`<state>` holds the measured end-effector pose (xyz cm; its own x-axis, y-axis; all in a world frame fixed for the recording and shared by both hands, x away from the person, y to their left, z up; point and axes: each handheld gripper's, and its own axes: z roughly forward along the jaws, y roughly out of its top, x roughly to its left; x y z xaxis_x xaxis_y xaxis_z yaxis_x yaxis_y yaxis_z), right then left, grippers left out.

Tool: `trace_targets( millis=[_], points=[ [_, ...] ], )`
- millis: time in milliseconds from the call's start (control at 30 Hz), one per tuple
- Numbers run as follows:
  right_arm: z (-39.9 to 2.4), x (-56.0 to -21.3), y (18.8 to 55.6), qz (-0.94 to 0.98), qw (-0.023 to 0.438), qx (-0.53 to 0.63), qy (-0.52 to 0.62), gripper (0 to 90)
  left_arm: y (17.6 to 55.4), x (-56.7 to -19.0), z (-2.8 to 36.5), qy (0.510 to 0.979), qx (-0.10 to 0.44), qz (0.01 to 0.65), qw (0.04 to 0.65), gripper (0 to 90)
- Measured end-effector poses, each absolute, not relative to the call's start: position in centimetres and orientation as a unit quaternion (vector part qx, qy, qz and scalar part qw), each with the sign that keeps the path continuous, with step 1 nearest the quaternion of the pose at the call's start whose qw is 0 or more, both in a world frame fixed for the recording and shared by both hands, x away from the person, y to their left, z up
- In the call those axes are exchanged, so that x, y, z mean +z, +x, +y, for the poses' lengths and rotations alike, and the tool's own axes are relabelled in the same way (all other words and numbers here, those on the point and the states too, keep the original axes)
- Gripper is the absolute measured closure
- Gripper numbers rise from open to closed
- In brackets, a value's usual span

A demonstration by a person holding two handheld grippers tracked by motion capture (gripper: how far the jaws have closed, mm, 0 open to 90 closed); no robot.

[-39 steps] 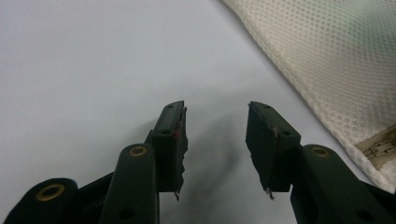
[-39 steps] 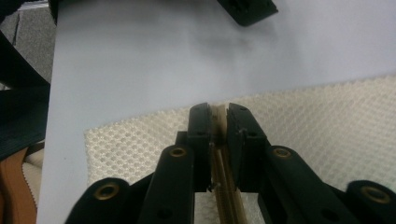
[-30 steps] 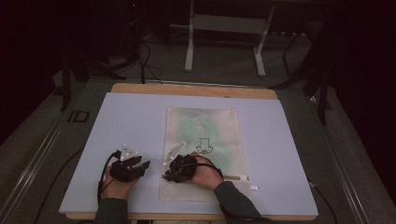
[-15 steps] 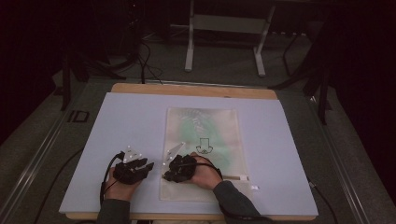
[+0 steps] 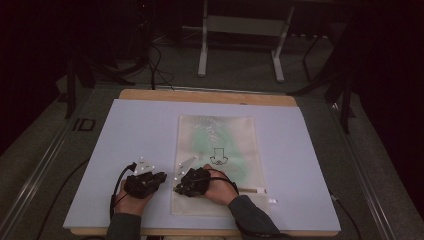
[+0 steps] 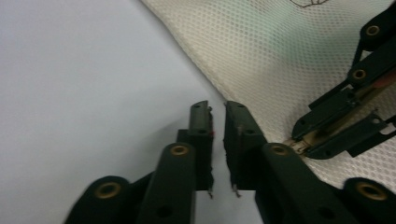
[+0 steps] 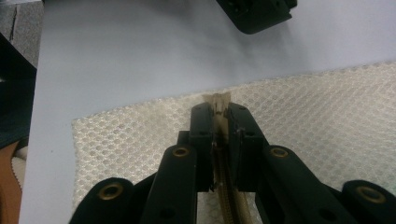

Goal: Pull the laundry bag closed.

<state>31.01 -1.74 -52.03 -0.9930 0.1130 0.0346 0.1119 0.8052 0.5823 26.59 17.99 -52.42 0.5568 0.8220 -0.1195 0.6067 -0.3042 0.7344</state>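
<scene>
Dark room, pale blue-grey worktop point(image 5: 140, 130) on a wooden table. Mesh bag point(image 5: 220, 150) lies flat near the middle, running toward the near edge, arrow print facing up.

Progress (a judgement): early. Bag looks still closed; the zipper point(image 7: 219, 186) end is gripped, but no opening shows along the near edge of the bag. Left to do: anchor the bag's edge, then run the zipper.

Right gripper point(image 7: 218, 112) sits on the bag's near left part, jaws closed tight on the zipper end, a cream fabric tab poking out past the tips.

Left gripper point(image 6: 217, 109) is on the bare worktop just beside the bag's left edge, jaws nearly together with a narrow gap, holding nothing (tips close to the mesh edge, contact unclear). High view: left gripper point(image 5: 144, 181) just left of right gripper point(image 5: 192, 181), near the worktop's near edge.
</scene>
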Motion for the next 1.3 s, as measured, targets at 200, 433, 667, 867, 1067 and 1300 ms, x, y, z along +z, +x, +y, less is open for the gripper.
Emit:
trace_targets(
  millis=[200,433,667,867,1067,1300],
  points=[
    [-1.8,-52.1,31.0,0.948,0.001,0.312,0.06,82.0,26.6,-52.4,17.2,0.803,0.134,0.441,0.377,87.5],
    [-2.0,-52.3,31.0,0.945,-0.004,0.321,0.064,81.9,26.6,-52.5,16.4,0.813,0.126,0.428,0.373,88.9],
    [-2.0,-52.3,31.0,0.945,-0.001,0.322,0.064,81.9,26.6,-52.6,15.4,0.824,0.124,0.413,0.367,89.2],
    [-2.2,-52.4,31.0,0.943,0.0,0.327,0.067,81.9,26.8,-52.8,15.1,0.828,0.122,0.409,0.363,89.1],
    [-2.2,-52.4,30.9,0.943,0.001,0.327,0.066,81.9,26.9,-52.9,15.1,0.827,0.119,0.409,0.366,89.1],
    [-2.2,-52.4,30.9,0.942,0.002,0.329,0.067,81.9,27.0,-53.2,14.7,0.832,0.122,0.406,0.359,89.1]
  ],
)
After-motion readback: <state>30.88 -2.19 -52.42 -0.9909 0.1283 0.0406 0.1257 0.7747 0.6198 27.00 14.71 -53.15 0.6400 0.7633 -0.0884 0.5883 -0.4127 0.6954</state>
